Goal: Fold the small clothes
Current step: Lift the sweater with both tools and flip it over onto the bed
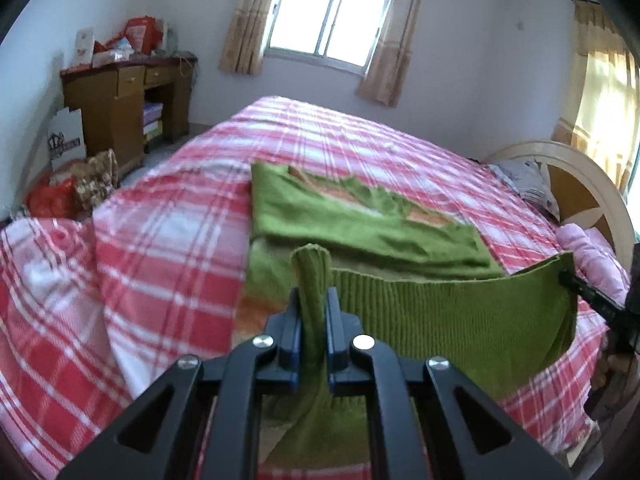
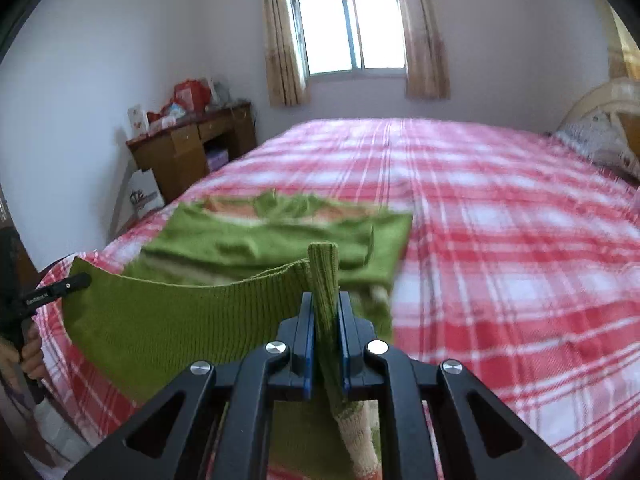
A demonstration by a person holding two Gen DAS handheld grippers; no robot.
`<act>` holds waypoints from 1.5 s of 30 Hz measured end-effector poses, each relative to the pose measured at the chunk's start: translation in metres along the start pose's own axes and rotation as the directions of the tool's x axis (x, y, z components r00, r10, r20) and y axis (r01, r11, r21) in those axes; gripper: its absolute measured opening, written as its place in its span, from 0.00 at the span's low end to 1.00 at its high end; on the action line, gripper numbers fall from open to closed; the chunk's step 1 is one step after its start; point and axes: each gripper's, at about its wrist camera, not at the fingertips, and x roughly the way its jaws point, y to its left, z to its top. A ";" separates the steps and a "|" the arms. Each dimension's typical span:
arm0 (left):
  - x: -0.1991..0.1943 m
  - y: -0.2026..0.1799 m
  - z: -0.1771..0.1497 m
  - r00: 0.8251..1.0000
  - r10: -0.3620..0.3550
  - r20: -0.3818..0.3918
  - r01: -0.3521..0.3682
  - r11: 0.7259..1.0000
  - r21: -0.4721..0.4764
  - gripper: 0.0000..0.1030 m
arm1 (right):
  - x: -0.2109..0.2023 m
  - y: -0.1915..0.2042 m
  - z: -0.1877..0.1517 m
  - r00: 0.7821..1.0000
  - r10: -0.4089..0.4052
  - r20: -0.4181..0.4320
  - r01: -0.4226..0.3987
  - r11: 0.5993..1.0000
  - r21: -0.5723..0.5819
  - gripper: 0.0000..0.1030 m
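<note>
Seen from the left wrist: left gripper (image 1: pixel 314 300) pinched tight on a bunched corner of the green knitted sweater (image 1: pixel 360 220), ribbed hem standing up between the two blue-padded fingers (image 1: pixel 295 320). Hem stretched as a raised band from that corner across to the right gripper (image 1: pixel 568 278), gripping the opposite corner at the right edge of the view. Rest of the sweater lying flat on the red-and-white plaid bedspread (image 1: pixel 160 260), near the close edge of the bed, sleeves folded in over the body, orange stripes showing. Beyond the sweater, at the far wall, a window (image 1: pixel 332 20) with beige curtains; left of the bed a wooden desk (image 1: pixel 120 96) piled with boxes and bags; right of the sweater a cream headboard (image 1: pixel 580 184) and a pink pillow (image 1: pixel 588 252). Seen from the right wrist: right gripper (image 2: pixel 325 308) clamped on its own bunched hem corner, knit poking up above the fingers and hanging below them. Hem band running left from there to the left gripper (image 2: pixel 76 282), closed on the far corner, a person's hand (image 2: pixel 30 356) on its handle. Sweater body flat on the bedspread (image 2: pixel 500 240) just behind the lifted hem, with the window (image 2: pixel 348 28) straight beyond and the desk (image 2: pixel 192 148) off to the left of the bed.
</note>
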 end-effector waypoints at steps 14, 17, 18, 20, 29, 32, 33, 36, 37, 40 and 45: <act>0.039 0.010 0.056 0.999 0.035 0.017 -0.033 0.996 -0.085 0.09 | 0.036 0.009 0.057 0.991 -0.098 0.087 0.102 0.994 -0.050 0.09; 0.050 0.010 0.065 0.999 0.040 0.015 -0.038 0.995 -0.091 0.09 | 0.048 0.006 0.065 0.991 -0.106 0.081 0.111 0.992 -0.059 0.09; 0.055 0.011 0.068 0.999 0.040 0.013 -0.039 0.995 -0.093 0.09 | 0.054 0.005 0.069 0.991 -0.112 0.077 0.117 0.991 -0.060 0.09; 0.064 0.010 0.073 0.999 0.045 0.008 -0.044 0.995 -0.094 0.09 | 0.062 0.005 0.072 0.990 -0.117 0.073 0.121 0.991 -0.059 0.09; 0.109 0.010 0.110 0.998 0.064 -0.017 -0.066 0.994 -0.086 0.09 | 0.115 -0.001 0.095 0.990 -0.131 0.045 0.134 0.989 -0.064 0.09; 0.131 0.007 0.127 0.997 0.081 -0.019 -0.082 0.994 -0.072 0.09 | 0.134 -0.007 0.106 0.989 -0.138 0.043 0.141 0.989 -0.054 0.09; 0.143 0.005 0.135 0.996 0.087 -0.021 -0.088 0.994 -0.068 0.09 | 0.146 -0.010 0.111 0.988 -0.148 0.042 0.150 0.987 -0.049 0.09; 0.174 -0.001 0.150 0.993 0.112 -0.024 -0.113 0.992 -0.052 0.09 | 0.177 -0.021 0.120 0.982 -0.186 0.030 0.187 0.982 -0.030 0.08; 0.181 -0.004 0.152 0.992 0.126 -0.023 -0.127 0.991 -0.043 0.09 | 0.187 -0.024 0.121 0.981 -0.194 0.022 0.194 0.981 -0.018 0.08; 0.216 -0.009 0.155 0.983 0.179 -0.042 -0.180 0.984 -0.018 0.09 | 0.227 -0.043 0.117 0.978 -0.208 -0.028 0.209 0.977 0.040 0.08; 0.261 -0.004 0.134 0.956 0.253 -0.147 -0.254 0.967 0.011 0.09 | 0.268 -0.059 0.101 0.963 -0.223 -0.152 0.235 0.969 0.070 0.09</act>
